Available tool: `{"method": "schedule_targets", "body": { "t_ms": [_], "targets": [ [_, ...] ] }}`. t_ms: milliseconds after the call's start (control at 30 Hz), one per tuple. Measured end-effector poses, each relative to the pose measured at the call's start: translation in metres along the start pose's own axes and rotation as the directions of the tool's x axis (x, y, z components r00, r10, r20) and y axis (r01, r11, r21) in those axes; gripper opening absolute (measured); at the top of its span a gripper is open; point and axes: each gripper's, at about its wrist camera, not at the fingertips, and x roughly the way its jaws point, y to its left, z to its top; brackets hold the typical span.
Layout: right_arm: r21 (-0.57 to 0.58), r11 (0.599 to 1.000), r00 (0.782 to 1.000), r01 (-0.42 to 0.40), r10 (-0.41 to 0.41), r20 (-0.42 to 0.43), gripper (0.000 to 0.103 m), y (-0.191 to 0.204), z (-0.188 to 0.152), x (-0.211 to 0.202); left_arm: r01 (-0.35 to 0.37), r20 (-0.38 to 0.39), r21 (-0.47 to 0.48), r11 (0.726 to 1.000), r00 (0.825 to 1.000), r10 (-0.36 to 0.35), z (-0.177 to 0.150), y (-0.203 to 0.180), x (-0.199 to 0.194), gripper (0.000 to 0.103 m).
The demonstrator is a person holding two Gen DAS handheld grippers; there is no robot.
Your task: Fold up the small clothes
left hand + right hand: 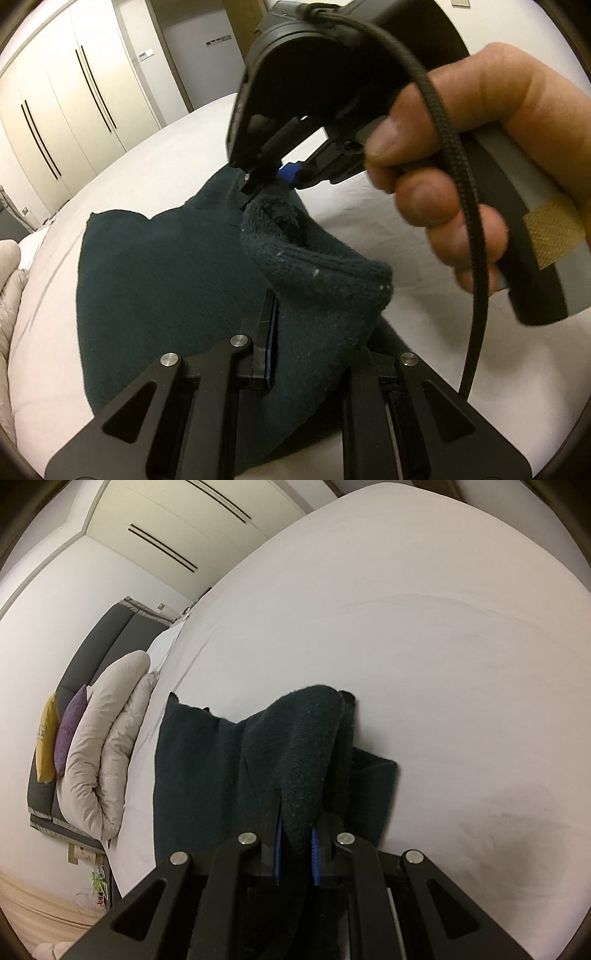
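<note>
A dark teal knit garment [166,280] lies on the white bed [424,325]. My left gripper [317,325] is shut on a thick fold of it and holds that edge lifted; its right finger is hidden under the cloth. My right gripper [273,181], held in a bare hand [461,155], pinches the same raised edge just beyond. In the right wrist view the right gripper [297,845] is shut on a bunched ridge of the garment [295,746], blue pads [277,849] showing on both sides. The rest of the cloth [199,768] lies flat to the left.
A folded beige duvet [107,746] and purple and yellow cushions [70,731] sit at the dark headboard [99,642] on the left. Cream wardrobe doors [62,110] stand beyond the bed. A black cable [458,192] hangs from the right gripper.
</note>
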Motion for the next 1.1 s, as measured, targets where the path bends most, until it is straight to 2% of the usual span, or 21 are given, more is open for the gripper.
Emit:
{"method": "schedule_targets", "body": {
  "t_ms": [100, 200, 267, 300, 333, 400, 467, 533, 633, 700, 733, 800, 900, 933, 1033, 1100],
  "targets": [
    [0.025, 0.999, 0.999, 0.029, -0.028, -0.033, 0.012, -0.013, -0.002, 0.014, 0.048, -0.007, -0.044, 0.998, 0.999, -0.049, -0.005, 0.005, 0.011, 0.012],
    [0.073, 0.997, 0.999, -0.029, 0.03, -0.01, 0.011, -0.029, -0.008, 0.013, 0.139, 0.006, -0.056, 0.989, 0.99, -0.139, -0.015, 0.021, -0.001, 0.021],
    [0.086, 0.995, 0.999, -0.043, 0.043, 0.004, 0.012, -0.031, -0.011, 0.008, 0.243, 0.018, -0.098, 0.965, 0.97, -0.243, -0.029, 0.042, -0.02, 0.037],
    [0.091, 0.995, 0.999, -0.05, 0.05, 0.008, 0.012, -0.032, -0.011, 0.006, 0.273, 0.018, -0.126, 0.954, 0.962, -0.273, -0.038, 0.053, -0.03, 0.06],
    [0.099, 0.993, 0.998, -0.057, 0.057, 0.01, 0.014, -0.032, -0.013, 0.002, 0.29, 0.032, -0.151, 0.945, 0.957, -0.288, -0.047, 0.066, -0.041, 0.069],
    [0.111, 0.991, 0.997, -0.077, 0.076, 0.012, 0.019, -0.029, -0.019, -0.007, 0.305, 0.087, -0.195, 0.932, 0.952, -0.293, -0.063, 0.095, -0.063, 0.069],
    [0.113, 0.988, 0.994, -0.109, 0.108, 0.021, 0.035, -0.022, -0.03, -0.019, 0.318, 0.129, -0.243, 0.916, 0.947, -0.295, -0.071, 0.125, -0.075, 0.069],
    [0.102, 0.987, 0.992, -0.126, 0.123, 0.037, 0.047, -0.014, -0.043, -0.031, 0.291, 0.163, -0.263, 0.92, 0.953, -0.255, -0.072, 0.143, -0.084, 0.069],
    [0.099, 0.986, 0.991, -0.135, 0.133, 0.028, 0.047, -0.006, -0.064, -0.036, 0.239, 0.163, -0.266, 0.934, 0.966, -0.201, -0.06, 0.172, -0.072, 0.069],
    [0.117, 0.987, 0.993, -0.114, 0.114, 0.009, 0.04, -0.005, -0.078, -0.035, 0.234, 0.146, -0.285, 0.93, 0.969, -0.2, -0.045, 0.197, -0.059, 0.069],
    [0.122, 0.986, 0.994, -0.113, 0.113, 0.005, 0.032, -0.006, -0.082, -0.035, 0.228, 0.12, -0.293, 0.928, 0.972, -0.201, -0.04, 0.207, -0.051, 0.069],
    [0.147, 0.984, 0.995, -0.102, 0.103, 0.001, 0.027, -0.008, -0.092, -0.038, 0.222, 0.116, -0.313, 0.924, 0.974, -0.195, -0.036, 0.224, -0.038, 0.069],
    [0.151, 0.986, 0.998, -0.068, 0.069, 0.002, 0.014, -0.007, -0.104, -0.04, 0.214, 0.097, -0.307, 0.927, 0.976, -0.193, -0.032, 0.229, -0.02, 0.069],
    [0.164, 0.984, 0.998, -0.064, 0.064, 0.005, 0.01, -0.009, -0.109, -0.04, 0.218, 0.092, -0.3, 0.929, 0.976, -0.199, -0.029, 0.221, -0.003, 0.069],
    [0.243, 0.962, 0.992, -0.125, 0.12, 0.037, 0.009, -0.016, -0.126, -0.043, 0.244, 0.079, -0.27, 0.932, 0.97, -0.231, -0.014, 0.222, 0.019, 0.069],
    [0.266, 0.954, 0.99, -0.139, 0.132, 0.045, 0.008, -0.02, -0.136, -0.042, 0.216, 0.045, -0.23, 0.949, 0.976, -0.211, -0.01, 0.217, 0.037, 0.069]
  ]
}}
